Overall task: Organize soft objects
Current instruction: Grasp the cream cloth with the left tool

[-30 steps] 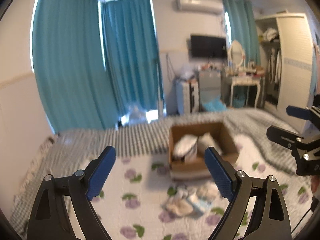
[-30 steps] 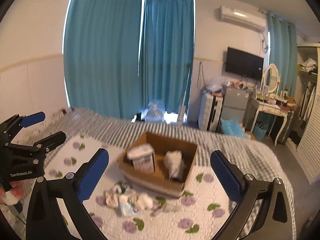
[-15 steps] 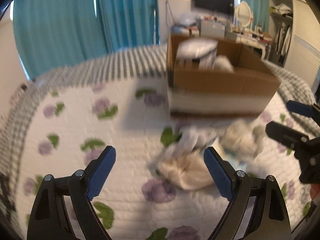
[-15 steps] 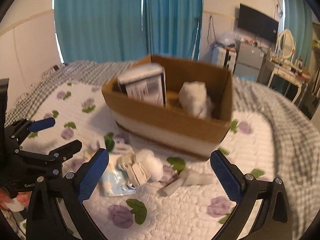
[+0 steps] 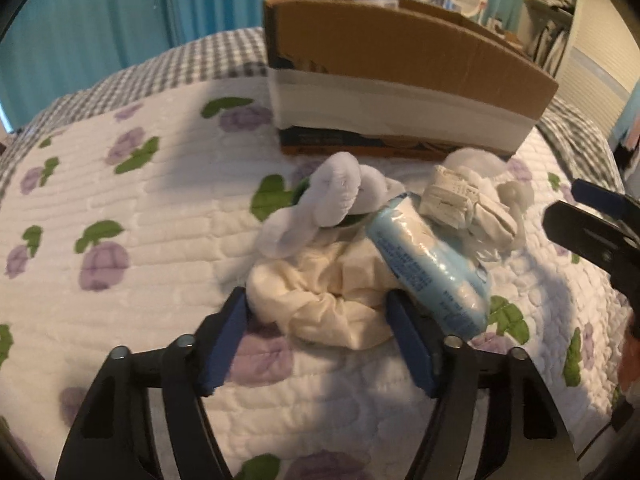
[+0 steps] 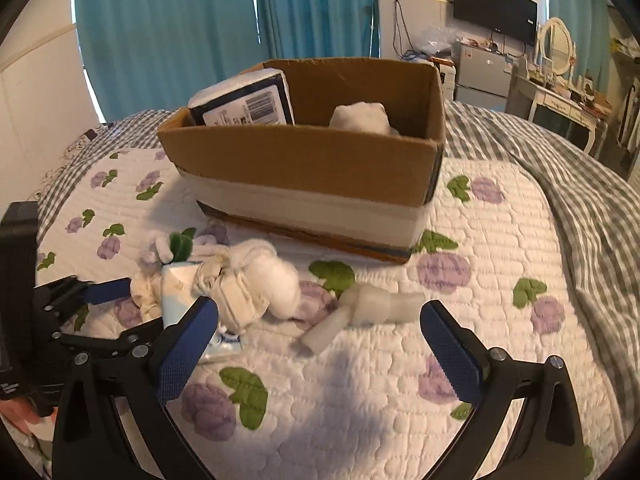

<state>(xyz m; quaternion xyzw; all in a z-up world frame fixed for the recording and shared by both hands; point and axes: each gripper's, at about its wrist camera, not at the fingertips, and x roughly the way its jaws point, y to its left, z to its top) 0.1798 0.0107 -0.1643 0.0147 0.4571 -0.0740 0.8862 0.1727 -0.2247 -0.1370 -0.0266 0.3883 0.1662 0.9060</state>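
Note:
A pile of soft items lies on the floral quilt in front of a cardboard box (image 5: 400,92) (image 6: 304,168). In the left wrist view my left gripper (image 5: 320,316) is open, its blue pads on either side of a cream scrunchie (image 5: 320,296). Behind it lie a pale lilac plush (image 5: 328,204), a light blue tissue pack (image 5: 428,268) and a white bundle (image 5: 460,200). My right gripper (image 6: 320,332) is open and empty, above a white rolled piece (image 6: 364,308) beside the pile (image 6: 240,284). The box holds a dark pack (image 6: 244,104) and a white wad (image 6: 360,118).
The quilt (image 6: 400,380) covers a bed with a grey checked blanket (image 6: 580,184) at its right and far sides. Teal curtains (image 6: 180,28) hang behind. A dresser with a mirror (image 6: 556,64) and a television stand at the far right.
Both grippers have come down and forward from high above the bed to the pile. My left gripper's pads now flank the cream scrunchie and stand closer together.

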